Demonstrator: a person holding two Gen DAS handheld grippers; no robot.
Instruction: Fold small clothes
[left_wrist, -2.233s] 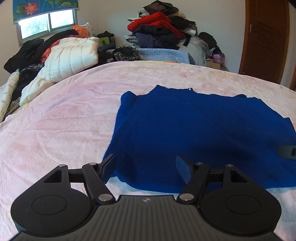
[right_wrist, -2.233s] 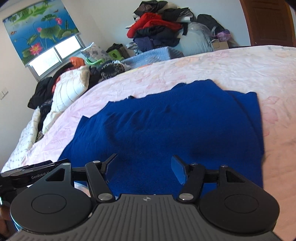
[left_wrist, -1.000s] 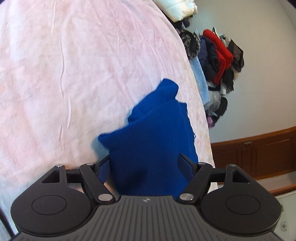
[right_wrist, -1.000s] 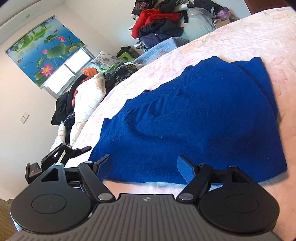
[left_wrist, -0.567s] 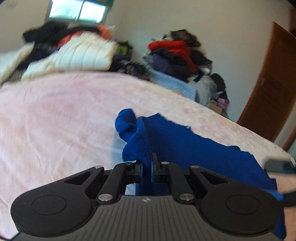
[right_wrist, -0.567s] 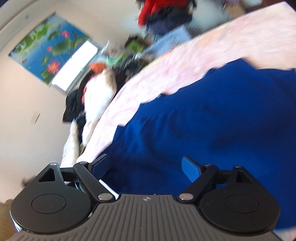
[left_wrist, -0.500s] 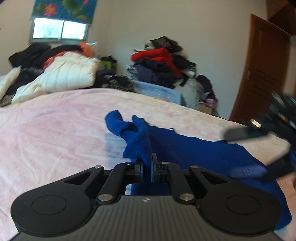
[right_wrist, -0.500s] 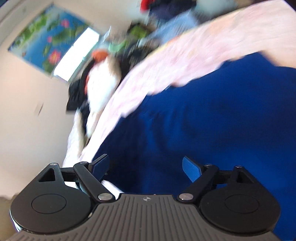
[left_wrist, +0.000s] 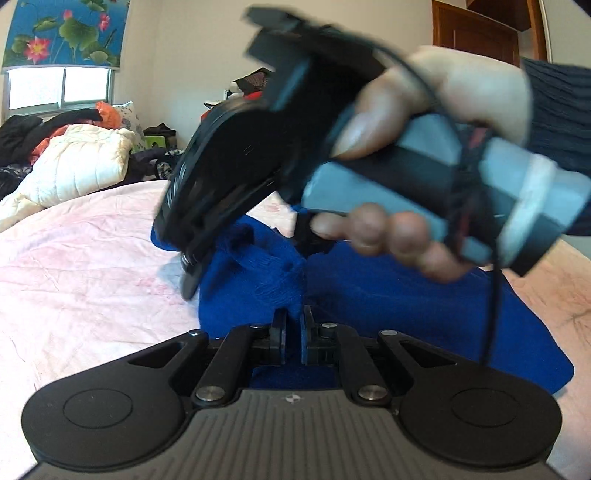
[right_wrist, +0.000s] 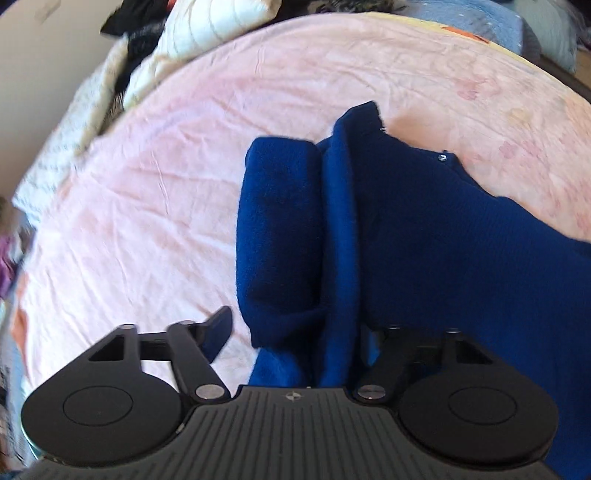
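A dark blue knit sweater (left_wrist: 406, 295) lies on the pink bedsheet (left_wrist: 74, 266), its left side lifted and bunched. My left gripper (left_wrist: 292, 328) is shut on a raised fold of the sweater. My right gripper (right_wrist: 299, 332) is open, its jaws wide apart, with a bunched fold of the sweater (right_wrist: 295, 229) between its fingers. In the left wrist view the right gripper (left_wrist: 236, 192), held in a hand, hangs over the sweater's far left part, pointing down.
A white quilted jacket (left_wrist: 77, 166) and dark clothes lie at the bed's far left. A clothes pile stands against the back wall, mostly hidden behind the right gripper. A brown door (left_wrist: 476, 33) is at the right. Bare pink sheet (right_wrist: 147, 221) spreads left of the sweater.
My left gripper closed on the sweater's edge and lifted it. My right gripper swung over to the sweater's left side, close in front of the left camera, still open.
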